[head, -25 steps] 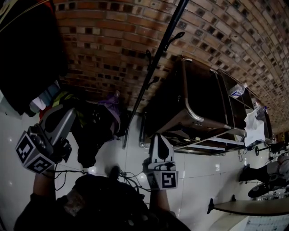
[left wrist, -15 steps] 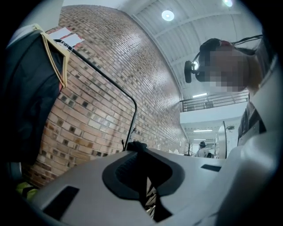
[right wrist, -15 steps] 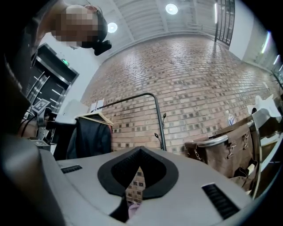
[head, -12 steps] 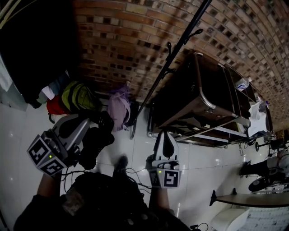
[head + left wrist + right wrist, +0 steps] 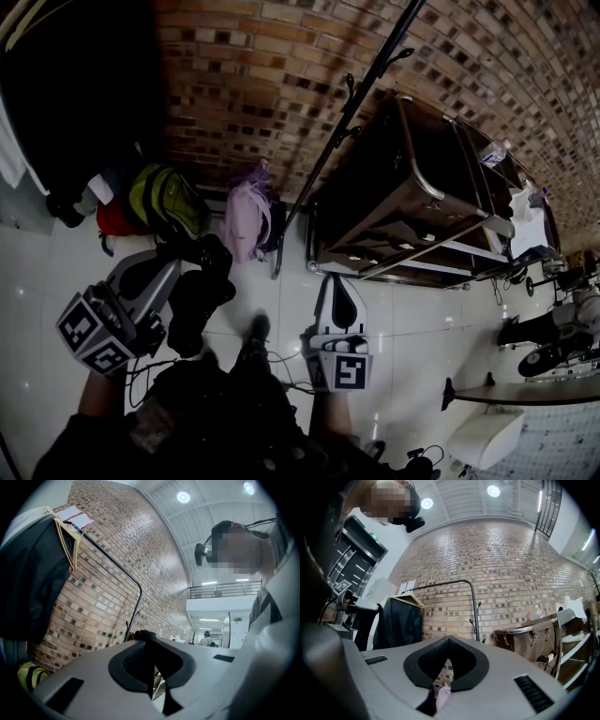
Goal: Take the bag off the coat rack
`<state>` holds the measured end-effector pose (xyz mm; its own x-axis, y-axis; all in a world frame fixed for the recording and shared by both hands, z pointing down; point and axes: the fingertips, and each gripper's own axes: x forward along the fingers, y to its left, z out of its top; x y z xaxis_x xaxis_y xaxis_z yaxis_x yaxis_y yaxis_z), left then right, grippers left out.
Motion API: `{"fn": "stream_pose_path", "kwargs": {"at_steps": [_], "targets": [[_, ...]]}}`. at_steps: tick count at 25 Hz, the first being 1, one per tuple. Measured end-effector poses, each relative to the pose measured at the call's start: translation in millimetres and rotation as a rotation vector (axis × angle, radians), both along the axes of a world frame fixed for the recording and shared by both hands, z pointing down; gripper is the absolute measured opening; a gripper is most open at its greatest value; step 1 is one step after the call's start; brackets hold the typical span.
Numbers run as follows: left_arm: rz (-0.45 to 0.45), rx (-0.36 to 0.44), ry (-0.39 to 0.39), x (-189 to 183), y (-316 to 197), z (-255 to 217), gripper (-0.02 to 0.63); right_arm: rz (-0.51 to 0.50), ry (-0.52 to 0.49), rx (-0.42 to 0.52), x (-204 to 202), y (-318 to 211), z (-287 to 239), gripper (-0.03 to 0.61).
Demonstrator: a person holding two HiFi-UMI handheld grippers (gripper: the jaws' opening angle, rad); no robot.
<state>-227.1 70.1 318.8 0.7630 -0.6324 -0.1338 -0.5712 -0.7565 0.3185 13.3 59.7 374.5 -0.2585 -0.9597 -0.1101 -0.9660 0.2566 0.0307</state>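
A big, loft-like indoor hall (studio or workspace, hard to say): tall brick wall [image 5: 281,56], glossy white tiled floor [image 5: 412,347], round ceiling lights [image 5: 183,497], mezzanine railing [image 5: 220,591], a coat rack [image 5: 336,155].

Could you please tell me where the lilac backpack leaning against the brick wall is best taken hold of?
Grip the lilac fabric backpack at its narrow top end, where a small loop seems to stick up, coming from above with the empty right gripper. It stands upright against the brown brick wall, so only the top and front are free.
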Motion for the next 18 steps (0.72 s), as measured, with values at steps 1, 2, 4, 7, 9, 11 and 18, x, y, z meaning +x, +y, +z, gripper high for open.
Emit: {"fn": "stream_pose_path", "kwargs": {"at_steps": [1,2,4,7,9,11,18], "targets": [[0.003,0.0,0.003,-2.1,4.2,-0.6,0.032,0.0,0.006,-0.001,-2.9,6.0,0.2,0.008],[0.004,0.001,0.005,-4.5,7.7,-1.3,0.032,0.0,0.013,-0.002,-5.6,11.5,0.5,0.008],[0.009,0.005,0.008,-9.5,13.9,-2.9,0.032,0.004,0.022,-0.007,-10.1,21.3,1.7,0.008],[0.027,0.022,0.013,-12.8,22.8,-8.5,0.032,0.016,0.033,-0.016,-14.0,33.2,3.0,0.008],[0.036,0.032,0.017,-14.8,27.7,-11.8,0.032,0.027,0.038,-0.013,-15.1,39.8,2.3,0.008],[0.041,0.037,0.026,-19.3,30.7,-14.3,0.032,0.035,0.04,-0.009,-17.2,45.0,2.3,0.008],[0.07,0.056,0.013,-24.7,41.7,-18.5,0.032,0.056,0.034,-0.027,-23.3,58.0,6.5,0.008]]}}
